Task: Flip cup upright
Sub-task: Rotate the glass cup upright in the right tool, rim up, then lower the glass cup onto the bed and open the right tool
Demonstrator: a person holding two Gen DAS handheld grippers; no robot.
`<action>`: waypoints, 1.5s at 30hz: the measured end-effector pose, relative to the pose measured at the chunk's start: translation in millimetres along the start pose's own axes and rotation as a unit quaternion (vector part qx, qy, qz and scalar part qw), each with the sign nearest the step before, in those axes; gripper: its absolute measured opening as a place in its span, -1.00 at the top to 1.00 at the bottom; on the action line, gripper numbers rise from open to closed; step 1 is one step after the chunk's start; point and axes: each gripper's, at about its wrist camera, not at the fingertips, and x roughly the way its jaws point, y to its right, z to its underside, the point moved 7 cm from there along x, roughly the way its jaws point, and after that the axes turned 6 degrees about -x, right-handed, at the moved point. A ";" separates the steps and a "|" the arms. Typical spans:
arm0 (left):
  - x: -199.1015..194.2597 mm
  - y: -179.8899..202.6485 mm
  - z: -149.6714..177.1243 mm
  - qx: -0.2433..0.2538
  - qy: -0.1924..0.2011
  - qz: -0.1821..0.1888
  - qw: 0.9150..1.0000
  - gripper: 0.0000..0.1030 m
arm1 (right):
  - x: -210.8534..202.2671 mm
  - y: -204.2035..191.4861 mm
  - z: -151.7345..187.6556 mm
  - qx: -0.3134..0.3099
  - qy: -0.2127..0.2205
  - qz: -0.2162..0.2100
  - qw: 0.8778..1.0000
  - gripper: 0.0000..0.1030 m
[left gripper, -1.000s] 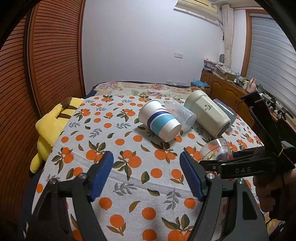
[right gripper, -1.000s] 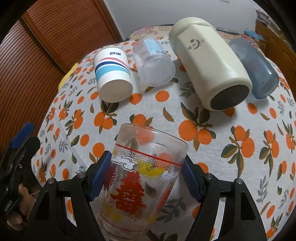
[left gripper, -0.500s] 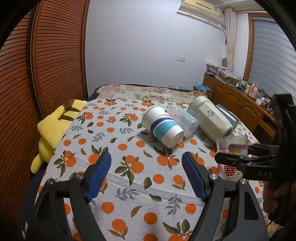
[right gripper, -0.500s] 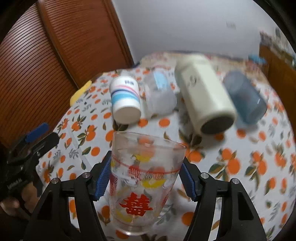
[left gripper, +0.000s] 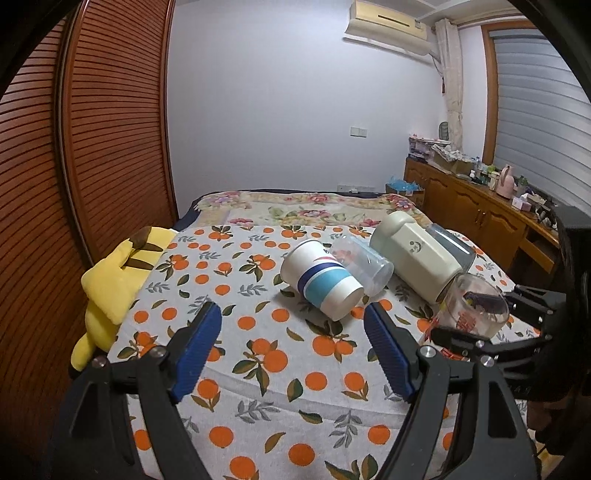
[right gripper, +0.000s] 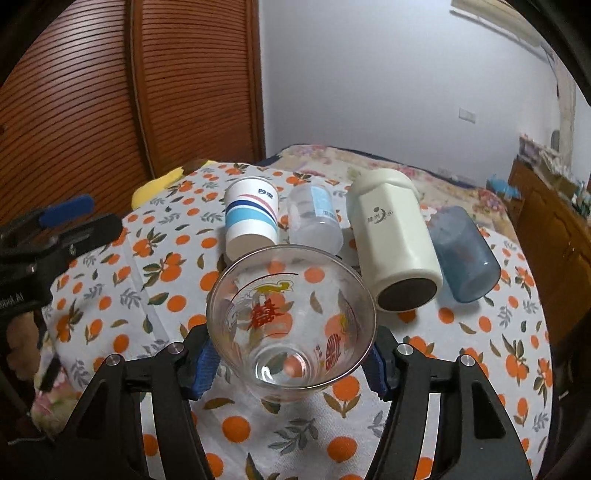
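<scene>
The right claw (right gripper: 290, 363) gripped the glass cup (right gripper: 291, 321) mid-flip, needing setting upright on the tabletop (right gripper: 480, 350); the left claw (left gripper: 291, 349) gaped empty.

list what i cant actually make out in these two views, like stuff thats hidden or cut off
- Right gripper pads, right wrist view: mostly covered by the glass cup.
- Whether the glass cup's base touches the tablecloth: not clear in either view.
- Blue tumbler, left wrist view: mostly behind the cream mug.
- Yellow plush toy, right wrist view: only a corner shows past the tablecloth edge.
- Sideboard clutter: too small.

yellow plush toy (left gripper: 110, 284), orange-print cloth (left gripper: 258, 354) — air conditioner (left gripper: 388, 22)
</scene>
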 end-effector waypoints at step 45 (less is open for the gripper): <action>-33.4 50.4 -28.4 0.029 0.028 0.029 0.999 -0.70 | -79.1 33.2 5.9 0.108 0.082 0.034 0.990 -0.89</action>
